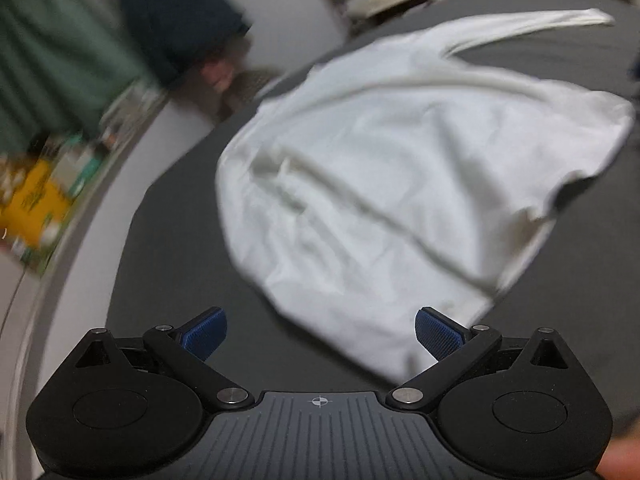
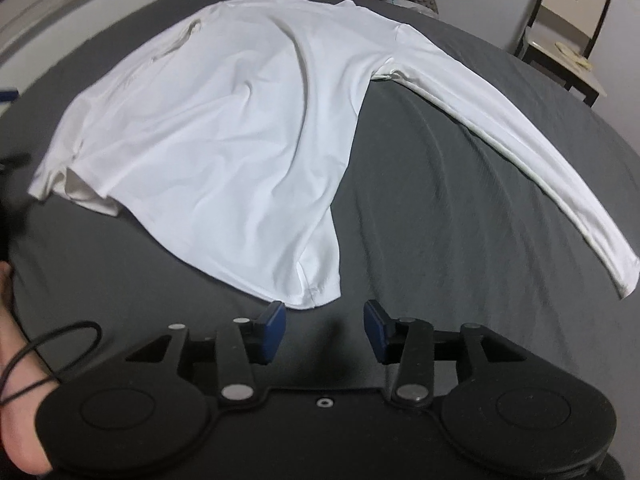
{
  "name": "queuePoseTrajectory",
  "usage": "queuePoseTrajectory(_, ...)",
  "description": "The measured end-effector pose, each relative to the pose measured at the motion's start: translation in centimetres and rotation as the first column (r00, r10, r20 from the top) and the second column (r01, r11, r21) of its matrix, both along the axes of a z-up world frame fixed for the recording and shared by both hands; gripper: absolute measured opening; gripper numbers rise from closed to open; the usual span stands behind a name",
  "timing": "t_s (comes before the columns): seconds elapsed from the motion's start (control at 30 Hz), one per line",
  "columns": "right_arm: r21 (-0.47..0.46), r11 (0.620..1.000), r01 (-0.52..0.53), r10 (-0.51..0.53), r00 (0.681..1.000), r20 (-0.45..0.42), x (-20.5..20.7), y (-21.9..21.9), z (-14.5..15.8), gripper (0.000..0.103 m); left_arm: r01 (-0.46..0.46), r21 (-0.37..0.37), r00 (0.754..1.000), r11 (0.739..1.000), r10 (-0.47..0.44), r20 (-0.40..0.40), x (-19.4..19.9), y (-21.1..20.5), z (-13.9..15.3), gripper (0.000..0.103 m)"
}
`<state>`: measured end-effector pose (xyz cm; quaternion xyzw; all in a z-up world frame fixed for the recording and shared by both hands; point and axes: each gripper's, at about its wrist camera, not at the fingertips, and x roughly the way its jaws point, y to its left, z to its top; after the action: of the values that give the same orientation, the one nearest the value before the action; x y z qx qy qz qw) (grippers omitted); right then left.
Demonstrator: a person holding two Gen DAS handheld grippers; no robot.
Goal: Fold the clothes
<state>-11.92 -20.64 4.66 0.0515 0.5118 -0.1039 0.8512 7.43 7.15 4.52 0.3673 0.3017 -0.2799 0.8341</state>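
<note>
Lying spread on a dark grey fabric-covered surface point(image 1: 168, 264), a white long-sleeved shirt of thin, soft knit point(image 1: 384, 184) fills the left wrist view from 12 to 3 o'clock, blurred but plainly creased, with one sleeve trailing toward 1 o'clock. The left gripper point(image 1: 320, 332) hovers at 6 o'clock with its ribbed blue pads spread wide and nothing between them; the shirt's nearest edge reaches down between the two pads. Green cloth and bright packaging smear past at 9 o'clock.

From the right wrist view, the same shirt point(image 2: 224, 136) lies body-flat at centre, its long sleeve point(image 2: 520, 160) stretched out toward 3 o'clock and one side of the body apparently turned in at 9 o'clock. The right gripper point(image 2: 324, 330) sits at 6 o'clock, pads apart and empty, just short of the hem corner point(image 2: 316, 296). A pale chair point(image 2: 568, 40) stands at 1 o'clock.

Light, limp and likely to sag and slide, the garment would best be pinched at the stitched hem corners, cuff or shoulder seam, where doubled fabric gives firmer purchase.
</note>
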Motion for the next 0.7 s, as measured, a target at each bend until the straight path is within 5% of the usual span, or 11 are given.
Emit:
queuePoseTrajectory(0.07,0.03,0.999,0.013,-0.013,1.0,0.014,-0.1,-0.4,0.0,0.047,-0.131,-0.103,0.982,0.986,0.115,-0.147,2.7,0.5,0.1,0.102)
queuePoseTrajectory(0.17,0.074,0.997,0.035,-0.037,0.999,0.032,-0.2,-1.0,0.0,0.047,-0.314,-0.187,0.924,0.931,0.254,-0.285,6.3,1.6,-0.1,0.095)
queuePoseTrajectory(0.33,0.145,0.987,0.074,-0.082,0.995,0.05,-0.4,-2.0,-0.1,0.047,-0.524,-0.229,0.777,0.821,0.35,-0.524,10.4,3.2,-3.1,0.045)
queuePoseTrajectory(0.4,0.164,0.982,0.089,-0.099,0.994,0.052,-0.4,-2.3,-0.2,0.047,-0.553,-0.249,0.734,0.795,0.324,-0.596,10.8,3.4,-4.4,0.01)
queuePoseTrajectory(0.5,0.187,0.977,0.105,-0.117,0.992,0.055,-0.5,-2.6,-0.3,0.047,-0.568,-0.26,0.735,0.781,0.339,-0.587,11.6,3.8,-4.3,0.004)
queuePoseTrajectory(0.7,0.203,0.973,0.106,-0.117,0.992,0.046,-0.1,-2.8,-0.5,0.047,-0.678,-0.22,0.724,0.701,0.586,-0.365,16.1,9.0,-1.1,0.003)
